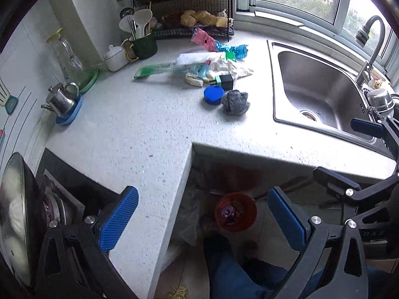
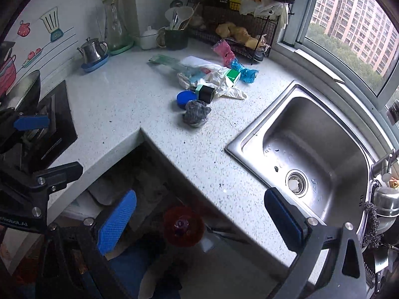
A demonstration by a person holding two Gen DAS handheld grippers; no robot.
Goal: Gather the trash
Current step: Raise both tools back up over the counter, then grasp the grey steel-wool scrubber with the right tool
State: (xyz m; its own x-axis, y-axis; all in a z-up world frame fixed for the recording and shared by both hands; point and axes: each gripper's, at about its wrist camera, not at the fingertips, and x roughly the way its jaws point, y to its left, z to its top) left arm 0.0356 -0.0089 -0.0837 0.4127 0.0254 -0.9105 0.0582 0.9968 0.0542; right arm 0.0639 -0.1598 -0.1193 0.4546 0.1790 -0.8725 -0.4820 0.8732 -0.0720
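Observation:
A heap of trash lies on the speckled counter: a grey scrubber ball, a blue lid, a black and green box, white gloves, a green wrapper, pink and blue crumpled wrappers. A red bin stands on the floor below the counter corner. My left gripper is open and empty above the bin. My right gripper is open and empty, also over the bin.
A steel sink with a tap is on the right. A stove with a wok is on the left. A teapot, utensil cup and wire rack line the back wall.

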